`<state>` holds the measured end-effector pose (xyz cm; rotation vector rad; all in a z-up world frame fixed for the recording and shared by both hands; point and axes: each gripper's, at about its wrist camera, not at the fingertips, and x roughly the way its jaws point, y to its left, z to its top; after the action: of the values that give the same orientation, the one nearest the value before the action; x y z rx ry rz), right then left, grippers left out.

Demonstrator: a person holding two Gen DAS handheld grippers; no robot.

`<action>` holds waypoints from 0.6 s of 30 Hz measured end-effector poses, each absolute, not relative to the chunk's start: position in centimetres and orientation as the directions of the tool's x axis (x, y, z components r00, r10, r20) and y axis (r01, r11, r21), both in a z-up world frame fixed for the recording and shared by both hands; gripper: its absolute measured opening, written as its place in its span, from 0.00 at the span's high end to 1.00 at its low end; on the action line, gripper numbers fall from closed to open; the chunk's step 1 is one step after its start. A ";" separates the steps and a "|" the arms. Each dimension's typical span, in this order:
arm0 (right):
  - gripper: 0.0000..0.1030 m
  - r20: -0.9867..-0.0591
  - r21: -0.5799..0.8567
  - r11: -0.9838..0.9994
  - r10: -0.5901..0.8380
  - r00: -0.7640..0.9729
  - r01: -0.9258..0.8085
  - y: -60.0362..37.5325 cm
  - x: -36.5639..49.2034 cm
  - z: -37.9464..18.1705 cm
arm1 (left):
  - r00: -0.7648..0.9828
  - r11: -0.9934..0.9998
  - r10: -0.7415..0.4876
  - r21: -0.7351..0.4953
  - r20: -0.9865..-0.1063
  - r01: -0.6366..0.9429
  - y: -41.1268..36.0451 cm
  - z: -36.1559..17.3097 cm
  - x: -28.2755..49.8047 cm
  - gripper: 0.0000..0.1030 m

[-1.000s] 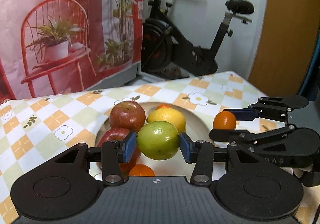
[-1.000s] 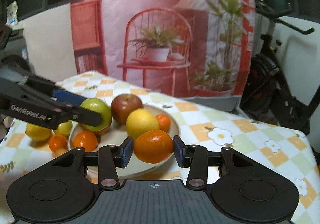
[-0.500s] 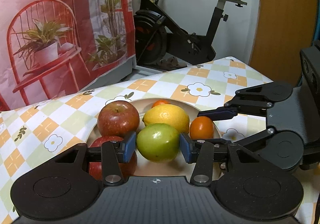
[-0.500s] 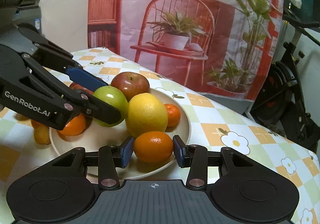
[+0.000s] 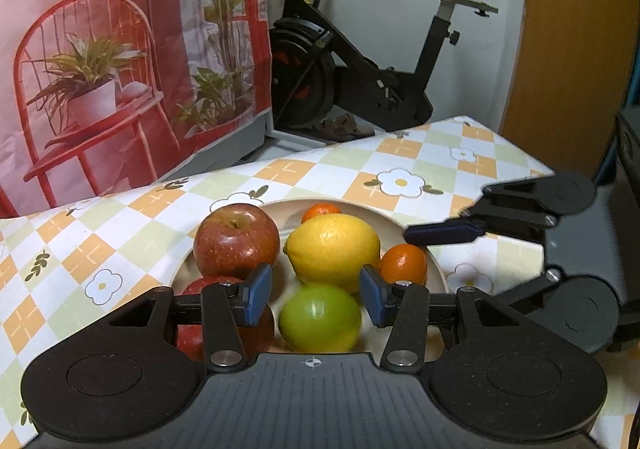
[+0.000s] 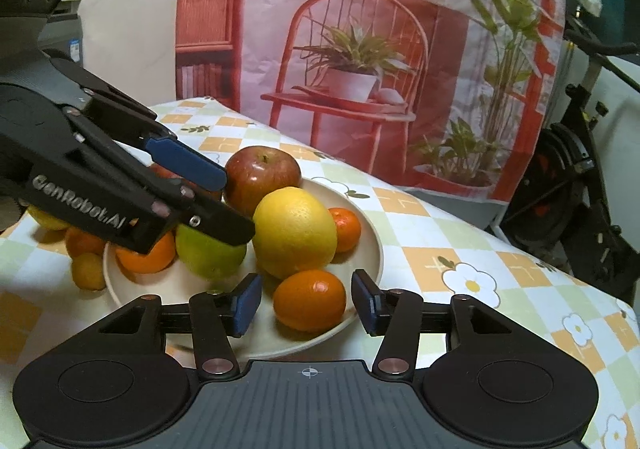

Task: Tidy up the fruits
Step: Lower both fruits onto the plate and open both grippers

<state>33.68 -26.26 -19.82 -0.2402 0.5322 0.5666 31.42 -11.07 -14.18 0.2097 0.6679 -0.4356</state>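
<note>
A cream plate on the checked tablecloth holds a red apple, a yellow lemon, a green apple and several oranges. My left gripper is open just above the green apple, which lies on the plate below its pads. My right gripper is open around an orange resting at the plate's near rim. A second red apple lies partly hidden behind my left finger.
A small orange sits at the plate's far side. More oranges and a yellow fruit lie on the cloth left of the plate. A printed backdrop and an exercise bike stand behind the table.
Both grippers opened. The left let the green apple down onto the plate. The right let the orange down at the plate's rim.
</note>
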 end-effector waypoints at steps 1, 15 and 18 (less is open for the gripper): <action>0.52 -0.537 -0.068 0.825 0.443 0.718 -0.561 -26.4 33.4 -19.7 | 0.703 0.892 -0.323 0.044 -0.634 0.450 -11.0 -14.0 31.4 0.50; 0.51 -0.440 0.160 0.881 0.468 0.766 -0.446 -27.9 26.2 -19.4 | 0.774 0.934 -0.309 -0.024 -0.553 0.356 -7.7 -11.1 26.8 0.50; 0.51 -0.438 0.162 0.878 0.474 0.764 -0.451 -26.8 25.2 -19.5 | 0.784 0.946 -0.288 -0.036 -0.550 0.322 -6.4 -11.2 25.3 0.50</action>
<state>25.22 -26.83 -19.48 0.0482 0.4891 0.5027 25.32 -6.42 -11.18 0.0612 0.5834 -0.3294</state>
